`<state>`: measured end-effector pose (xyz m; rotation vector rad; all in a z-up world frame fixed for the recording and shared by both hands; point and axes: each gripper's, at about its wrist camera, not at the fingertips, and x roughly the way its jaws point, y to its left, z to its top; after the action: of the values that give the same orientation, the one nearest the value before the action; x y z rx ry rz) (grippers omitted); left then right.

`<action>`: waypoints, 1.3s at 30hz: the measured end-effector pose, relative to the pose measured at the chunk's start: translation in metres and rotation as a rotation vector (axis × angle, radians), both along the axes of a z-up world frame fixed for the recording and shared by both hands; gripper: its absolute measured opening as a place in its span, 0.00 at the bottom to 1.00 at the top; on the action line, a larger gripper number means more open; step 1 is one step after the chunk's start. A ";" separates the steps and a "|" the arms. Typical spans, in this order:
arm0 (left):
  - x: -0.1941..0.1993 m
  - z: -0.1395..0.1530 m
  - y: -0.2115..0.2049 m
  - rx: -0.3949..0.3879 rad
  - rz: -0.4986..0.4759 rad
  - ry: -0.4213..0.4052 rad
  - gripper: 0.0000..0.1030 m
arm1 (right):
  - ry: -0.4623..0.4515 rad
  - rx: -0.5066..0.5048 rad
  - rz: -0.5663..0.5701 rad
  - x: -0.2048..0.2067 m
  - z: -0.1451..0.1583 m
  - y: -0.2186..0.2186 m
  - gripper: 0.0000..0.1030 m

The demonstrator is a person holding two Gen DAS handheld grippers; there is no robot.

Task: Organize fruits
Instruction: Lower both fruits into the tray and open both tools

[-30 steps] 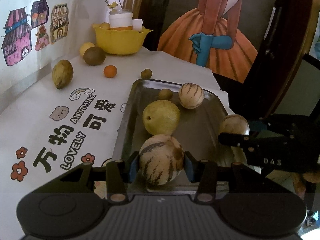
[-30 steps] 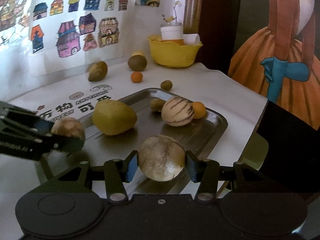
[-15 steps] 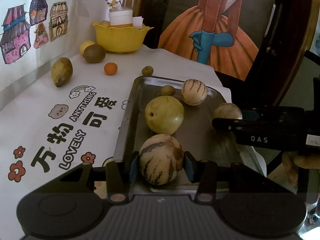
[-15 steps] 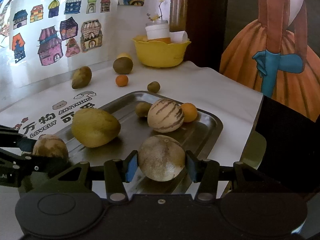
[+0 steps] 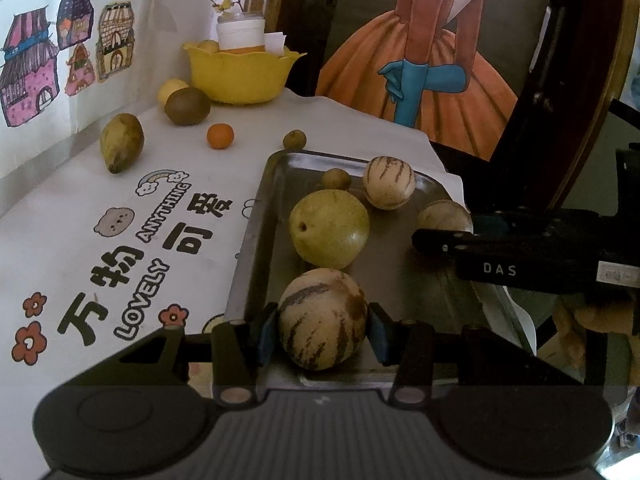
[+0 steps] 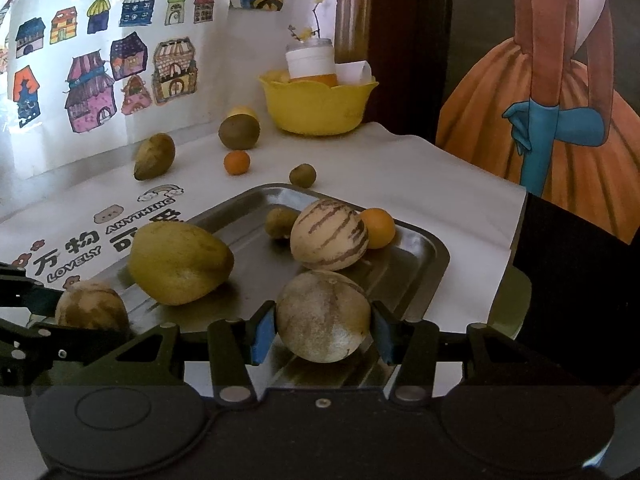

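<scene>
My left gripper (image 5: 322, 334) is clamped on a striped melon (image 5: 322, 318), blue pads pressed to both its sides, over the near end of the metal tray (image 5: 256, 248). My right gripper (image 6: 322, 334) is closed the same way on a pale round melon (image 6: 322, 316) at the tray's near right part (its skin looks dusty, with only faint stripes). Inside the tray lie a big yellow-green fruit (image 5: 329, 229), a second striped melon (image 5: 389, 182), a small brownish fruit (image 5: 336, 179) and, behind that melon in the right view, an orange (image 6: 378, 227). Out on the white printed cloth (image 5: 80, 216) sit a mango (image 5: 121, 142), a small orange (image 5: 220, 135), a kiwi-like fruit (image 5: 187, 106) and a little green one (image 5: 294, 139), near the yellow bowl (image 5: 240, 76).
</scene>
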<state>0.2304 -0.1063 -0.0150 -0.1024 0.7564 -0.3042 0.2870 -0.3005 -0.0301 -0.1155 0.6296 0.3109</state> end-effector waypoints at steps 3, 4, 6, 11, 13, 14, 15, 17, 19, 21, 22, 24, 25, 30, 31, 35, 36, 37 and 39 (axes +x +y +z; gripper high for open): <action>0.000 0.000 0.000 0.000 0.000 0.001 0.49 | 0.005 0.003 -0.003 0.001 -0.002 0.000 0.50; 0.001 0.000 0.000 0.000 0.000 0.002 0.49 | 0.006 0.003 -0.004 0.001 -0.002 0.000 0.50; 0.000 0.000 0.000 0.000 0.000 0.001 0.49 | 0.007 0.006 -0.005 0.000 -0.003 -0.001 0.50; 0.000 0.000 0.000 0.000 0.000 0.000 0.49 | 0.011 0.003 0.001 0.002 -0.004 0.001 0.51; 0.001 0.000 0.000 -0.003 0.003 0.001 0.49 | 0.009 0.009 0.004 0.002 -0.004 0.000 0.51; 0.001 0.000 0.000 -0.003 0.003 0.001 0.50 | 0.009 0.012 0.004 0.002 -0.003 0.000 0.51; 0.001 -0.001 0.000 -0.003 0.003 0.002 0.50 | 0.008 0.013 0.005 0.002 -0.003 0.000 0.51; 0.001 -0.001 0.001 -0.003 0.002 0.005 0.50 | 0.003 0.010 0.005 0.001 -0.003 0.000 0.51; 0.000 -0.001 0.000 0.001 0.002 0.003 0.51 | 0.001 0.008 0.006 0.000 -0.002 0.000 0.51; -0.001 -0.001 0.000 0.005 0.003 0.003 0.51 | 0.000 0.008 0.006 0.000 -0.002 0.000 0.51; -0.002 -0.002 0.000 0.005 0.003 0.003 0.51 | 0.001 0.009 0.005 0.000 -0.002 0.000 0.51; -0.002 -0.001 0.000 0.005 0.003 0.006 0.53 | 0.001 0.010 0.005 0.000 -0.002 0.000 0.52; -0.002 -0.001 0.001 0.004 0.003 0.007 0.55 | 0.000 0.010 0.005 0.000 -0.002 -0.001 0.52; -0.005 0.002 0.001 -0.019 -0.002 0.022 0.70 | -0.004 0.024 0.000 -0.003 0.000 -0.004 0.58; -0.006 0.004 0.002 -0.026 -0.001 0.022 0.72 | -0.006 0.027 0.000 -0.004 0.000 -0.005 0.59; -0.013 0.014 0.005 -0.022 0.003 -0.003 0.78 | -0.025 0.039 -0.010 -0.011 0.009 -0.011 0.62; -0.014 0.017 0.006 -0.024 0.005 -0.009 0.80 | -0.029 0.045 -0.011 -0.013 0.011 -0.013 0.64; -0.017 0.020 0.007 -0.025 0.007 -0.014 0.81 | -0.034 0.049 -0.011 -0.015 0.014 -0.014 0.65; -0.020 0.024 0.009 -0.023 0.007 -0.020 0.84 | -0.047 0.052 -0.015 -0.019 0.020 -0.016 0.69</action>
<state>0.2099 -0.0973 0.0092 -0.1232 0.7329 -0.3069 0.2676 -0.3167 -0.0104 -0.0678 0.5749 0.3092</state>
